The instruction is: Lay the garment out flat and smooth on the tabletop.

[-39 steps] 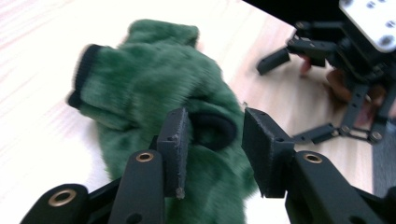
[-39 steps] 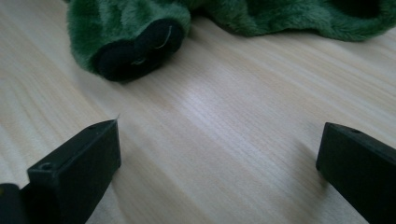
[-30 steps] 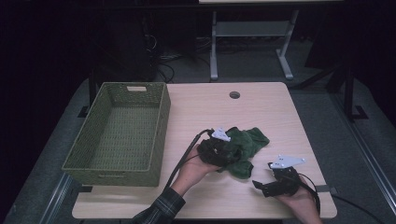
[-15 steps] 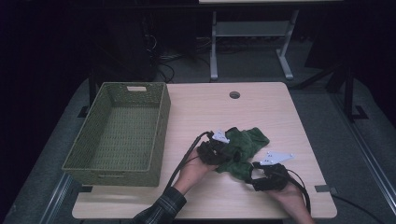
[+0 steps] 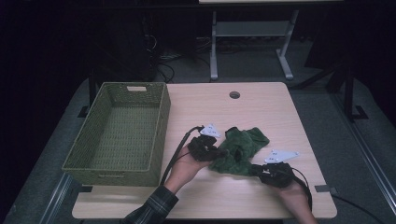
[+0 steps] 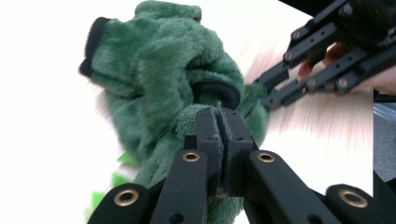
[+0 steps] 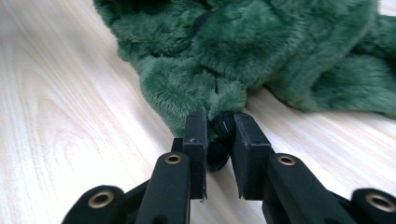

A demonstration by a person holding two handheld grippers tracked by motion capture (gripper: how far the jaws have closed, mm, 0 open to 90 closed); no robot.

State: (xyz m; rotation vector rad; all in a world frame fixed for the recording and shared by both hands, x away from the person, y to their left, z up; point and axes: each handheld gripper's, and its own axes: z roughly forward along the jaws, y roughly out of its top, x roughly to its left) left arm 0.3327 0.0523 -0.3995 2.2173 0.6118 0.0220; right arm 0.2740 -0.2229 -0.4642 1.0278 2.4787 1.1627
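Dark room — wooden table (image 5: 261, 107) bears green basket (image 5: 119, 128).

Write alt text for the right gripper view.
The right tongs pinch a dark-trimmed edge of a fuzzy green garment, their black jaws having just been closing on it. The garment lies bunched on a pale wooden table, spreading across the top of the picture.

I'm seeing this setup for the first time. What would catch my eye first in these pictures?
The fluffy green plush garment, crumpled on the right half of the pale wooden table, with the left tool shut on its fabric and the right tool clamped on a dark-trimmed edge, its jaws having just been closing. At the table's left stands an empty green woven basket.
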